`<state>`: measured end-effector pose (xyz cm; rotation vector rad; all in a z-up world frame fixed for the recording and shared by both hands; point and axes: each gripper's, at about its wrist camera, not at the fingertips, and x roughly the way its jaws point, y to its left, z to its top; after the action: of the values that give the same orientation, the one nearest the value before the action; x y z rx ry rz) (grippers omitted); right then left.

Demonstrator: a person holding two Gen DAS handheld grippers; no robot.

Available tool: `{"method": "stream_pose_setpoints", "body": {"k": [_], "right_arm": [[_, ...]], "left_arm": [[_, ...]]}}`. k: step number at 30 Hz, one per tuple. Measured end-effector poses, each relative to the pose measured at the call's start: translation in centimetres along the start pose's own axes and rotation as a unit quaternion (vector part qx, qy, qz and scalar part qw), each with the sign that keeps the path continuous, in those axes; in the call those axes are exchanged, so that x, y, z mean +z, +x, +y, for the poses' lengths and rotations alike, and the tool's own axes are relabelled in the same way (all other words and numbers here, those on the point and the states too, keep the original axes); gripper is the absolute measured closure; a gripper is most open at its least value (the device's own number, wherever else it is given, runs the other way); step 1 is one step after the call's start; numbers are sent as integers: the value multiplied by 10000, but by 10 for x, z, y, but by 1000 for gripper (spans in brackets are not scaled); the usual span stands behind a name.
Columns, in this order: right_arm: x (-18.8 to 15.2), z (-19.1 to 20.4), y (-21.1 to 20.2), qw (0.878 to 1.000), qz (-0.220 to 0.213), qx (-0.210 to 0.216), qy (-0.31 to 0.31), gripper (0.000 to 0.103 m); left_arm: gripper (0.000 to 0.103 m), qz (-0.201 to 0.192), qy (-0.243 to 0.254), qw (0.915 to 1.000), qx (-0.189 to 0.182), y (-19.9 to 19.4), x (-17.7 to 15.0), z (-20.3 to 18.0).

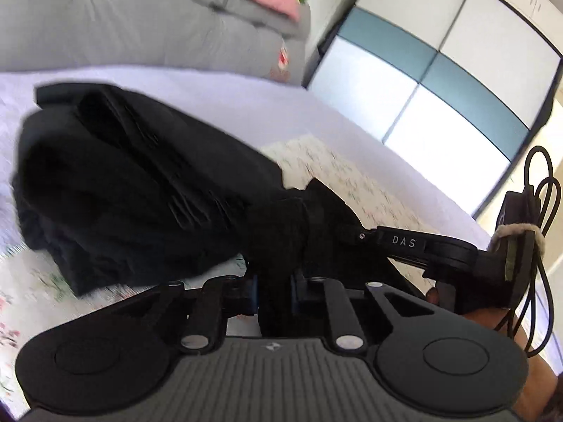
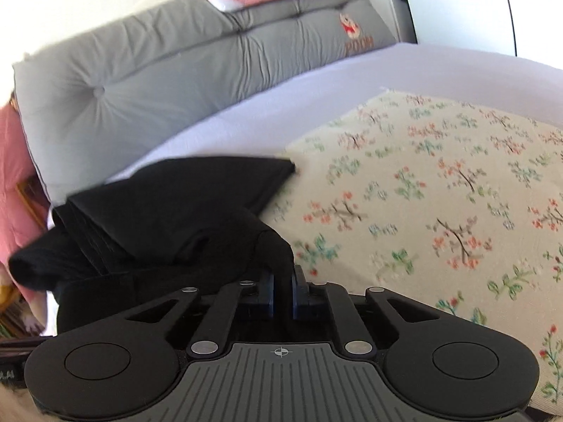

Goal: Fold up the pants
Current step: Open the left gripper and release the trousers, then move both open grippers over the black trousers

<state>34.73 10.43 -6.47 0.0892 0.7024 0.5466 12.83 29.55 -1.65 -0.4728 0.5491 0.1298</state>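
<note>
Both views were bright with soft, even daylight and no hard shadows. In the left wrist view the pale wardrobe panels glared almost white, and the lavender bed sheet looked washed out. The black pants were so dark that their folds barely showed, and their edges smeared with motion blur. In the right wrist view the floral cover was blurred too, its print streaked. The grey cushion was softer still. Fisheye bending curved straight lines, and dark vignetting closed off every corner.
</note>
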Motion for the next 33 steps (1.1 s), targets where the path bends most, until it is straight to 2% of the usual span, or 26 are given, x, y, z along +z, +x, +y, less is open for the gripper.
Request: {"method": "stream_pose_setpoints", "body": {"k": [2, 5, 7, 9, 10, 11, 12, 14, 16, 21, 25, 28, 33], "right_arm": [[10, 10, 4, 9999, -95, 112, 15, 93], [22, 28, 13, 9996, -174, 237, -6, 93], [27, 41, 22, 9997, -47, 212, -94, 92], [28, 49, 27, 9997, 118, -60, -185, 83], [28, 51, 25, 9996, 127, -153, -193, 82], [28, 51, 20, 9996, 102, -216, -172, 75], [27, 48, 11, 9996, 42, -238, -136, 58], [24, 42, -10, 9994, -126, -282, -123, 35], [21, 32, -34, 9988, -264, -408, -104, 34], [0, 4, -99, 9951, -278, -949, -39, 34], [-31, -23, -158, 9915, -248, -1278, 76, 34], [-60, -44, -203, 9875, -182, -1555, 174, 31], [-104, -78, -281, 9790, -128, -1985, 452, 29]], "left_arm": [[44, -192, 97, 9992, 340, -5, 3, 0], [40, -34, 158, 9967, 790, 0, 4, 3], [30, 83, 86, 9950, 989, 3, 3, 4], [11, -126, 83, 9936, 1123, -5, 3, 1], [6, -278, 142, 9931, 1133, -11, 4, -4], [0, -396, 221, 9925, 1138, -17, 4, -7], [0, -480, 304, 9918, 1146, -21, 3, -12], [0, -562, 427, 9912, 1123, -27, 2, -19], [0, -545, 480, 9923, 998, -31, -1, -27], [0, -373, 718, 9951, 566, -31, -10, -60], [0, -26, 942, 9955, -32, -29, -27, -94], [0, 322, 1185, 9912, -500, -27, -47, -126], [0, 747, 1664, 9773, -1077, -27, -82, -174]]}}
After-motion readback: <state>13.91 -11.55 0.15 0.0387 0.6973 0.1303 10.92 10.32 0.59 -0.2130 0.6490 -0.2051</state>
